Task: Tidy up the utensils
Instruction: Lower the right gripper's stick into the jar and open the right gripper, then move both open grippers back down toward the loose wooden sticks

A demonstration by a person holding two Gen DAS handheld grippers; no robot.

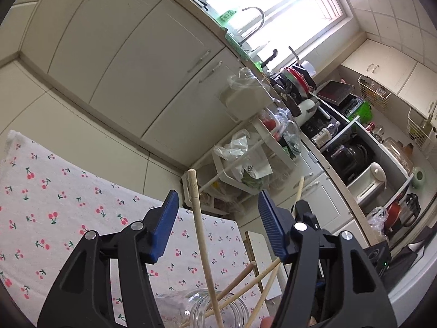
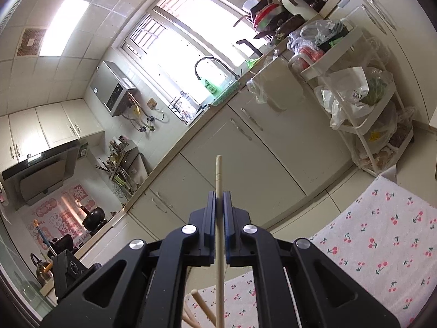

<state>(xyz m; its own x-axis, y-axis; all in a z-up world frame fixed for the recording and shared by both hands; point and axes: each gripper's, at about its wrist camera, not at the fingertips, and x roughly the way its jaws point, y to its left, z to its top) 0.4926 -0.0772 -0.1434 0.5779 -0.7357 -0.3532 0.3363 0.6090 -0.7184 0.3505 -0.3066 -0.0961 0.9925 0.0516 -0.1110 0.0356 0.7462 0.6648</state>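
Right wrist: chopstick (image 2: pixel 219 180) pinched upright between right tool (image 2: pixel 219 205) pads (left tool (image 1: pixel 218 218) agape).

We see both wrist views tilted up from just above the cherry-print cloth (image 1: pixel 54 191), sharing the window (image 2: pixel 191 27) and cabinets (image 1: pixel 123 68).

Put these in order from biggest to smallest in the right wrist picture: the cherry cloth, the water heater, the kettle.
1. cherry cloth, though it is nearest the camera
2. water heater
3. kettle
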